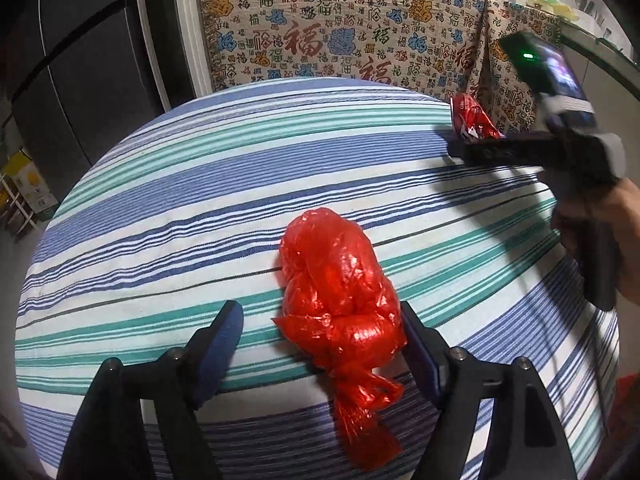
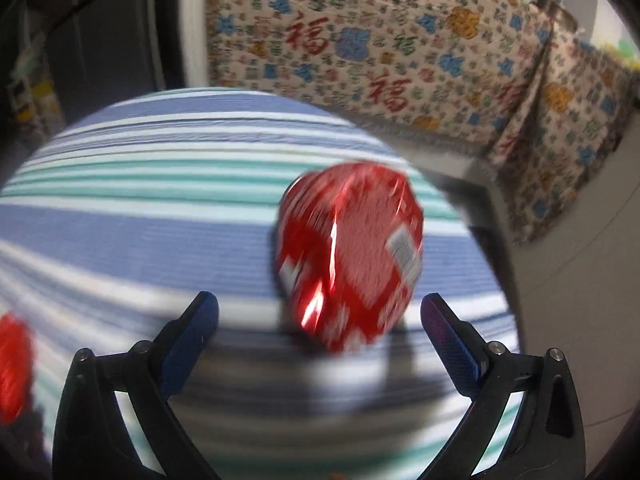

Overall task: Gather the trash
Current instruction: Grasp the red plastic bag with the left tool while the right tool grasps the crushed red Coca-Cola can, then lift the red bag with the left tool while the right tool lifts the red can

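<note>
A: Where is your trash right now?

B: You have two pieces. The knotted red plastic bag (image 1: pixel 340 292) lies on the striped cloth (image 1: pixel 180 200) covering the surface, near its front edge, with its twisted tail hanging over that edge toward you. The crushed red can (image 2: pixel 350 256) lies farther back toward the right rim of the same surface; the right view of it is smeared by motion blur.

A: And your left tool?

B: Your left tool (image 1: pixel 322 322) has its jaws spread wide apart. The bag sits between the fingers, right up against the right-hand pad (image 1: pixel 416 344), while the left-hand pad stands apart from it. Nothing is clamped.

A: Your right tool?

B: Your right tool (image 2: pixel 320 312) is also spread apart, with the can lying just ahead of and between the fingertips, closer to the right one. I cannot tell whether either pad touches it; the blur hides that. In the left view you can see your right hand (image 1: pixel 608 236) gripping the handle, and the tool's black body sits just in front of the can.

A: What surrounds it all?

B: Behind the surface hangs a patterned cloth (image 1: pixel 340 32) with red, blue and orange characters. A dark refrigerator (image 1: pixel 80 80) stands at the left.
</note>
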### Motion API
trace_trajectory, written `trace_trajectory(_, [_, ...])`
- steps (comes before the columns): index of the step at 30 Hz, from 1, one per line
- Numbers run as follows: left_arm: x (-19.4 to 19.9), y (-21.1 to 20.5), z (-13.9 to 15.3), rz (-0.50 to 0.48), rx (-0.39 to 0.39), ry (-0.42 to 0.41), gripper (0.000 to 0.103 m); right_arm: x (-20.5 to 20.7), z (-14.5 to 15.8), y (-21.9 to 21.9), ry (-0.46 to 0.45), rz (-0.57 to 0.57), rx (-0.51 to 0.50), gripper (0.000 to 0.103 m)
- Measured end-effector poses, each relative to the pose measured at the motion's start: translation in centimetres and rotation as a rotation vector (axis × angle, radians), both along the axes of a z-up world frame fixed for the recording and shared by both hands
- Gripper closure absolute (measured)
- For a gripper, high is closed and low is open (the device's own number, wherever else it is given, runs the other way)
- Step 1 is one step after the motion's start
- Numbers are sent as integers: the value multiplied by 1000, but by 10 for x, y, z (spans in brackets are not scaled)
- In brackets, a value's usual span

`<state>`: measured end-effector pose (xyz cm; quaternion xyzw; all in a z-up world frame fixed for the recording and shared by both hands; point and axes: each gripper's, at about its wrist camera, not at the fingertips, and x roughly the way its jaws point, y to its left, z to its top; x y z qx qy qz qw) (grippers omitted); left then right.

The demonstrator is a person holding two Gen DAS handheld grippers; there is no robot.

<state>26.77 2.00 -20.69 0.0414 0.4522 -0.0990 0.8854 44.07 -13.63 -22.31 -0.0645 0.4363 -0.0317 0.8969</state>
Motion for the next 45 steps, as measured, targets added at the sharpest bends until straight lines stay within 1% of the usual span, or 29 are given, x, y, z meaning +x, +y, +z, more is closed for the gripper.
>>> trace_trajectory(1, [0, 1, 2, -4, -10, 0, 25, 5, -1, -2, -6, -14, -2, 20])
trace_trajectory(2, [-1, 2, 4, -9, -19, -4, 25, 8, -1, -5, -10, -29, -1, 61])
trace_trajectory(3, [-1, 3, 5, -11, -20, -5, 26, 7, 1, -8, -23, -38, -10, 77])
trace_trajectory(4, [-1, 4, 7, -15, -26, -6, 36, 4, 4, -12, -38, -32, 7, 83])
trace_trajectory(6, [0, 5, 6, -29, -38, 8, 56, -7, 10, -23, -43, -23, 82, 83])
trace_trajectory(8, [-2, 6, 6, -28, -38, -7, 57, -21, 17, -28, -56, 9, 122, 84])
trace_trajectory(10, [-4, 6, 7, -28, -48, -13, 58, -41, 23, -32, -52, 45, 166, 84])
trace_trajectory(14, [-14, 2, 11, -50, -80, -25, 59, -91, 33, -39, -21, 109, 291, 83])
trace_trajectory(19, [-26, -11, 16, -83, -97, -22, 59, -153, 37, -40, -4, 149, 388, 83])
trace_trajectory(21, [-30, -17, 18, -88, -99, -22, 59, -177, 36, -40, -13, 151, 393, 83])
trace_trajectory(23, [-36, -24, 22, -94, -97, -28, 59, -190, 33, -39, -22, 149, 375, 83])
trace_trajectory(24, [-37, -25, 24, -96, -94, -32, 59, -198, 32, -40, -22, 145, 383, 83])
trace_trajectory(30, [-44, -33, 32, -100, -75, -59, 59, -210, 31, -43, -34, 143, 393, 83])
trace_trajectory(37, [-43, -39, 30, -105, -54, -53, 59, -210, 29, -33, -38, 164, 385, 83])
trace_trajectory(45, [-41, -41, 29, -119, -56, -48, 59, -209, 31, -33, -43, 182, 401, 83])
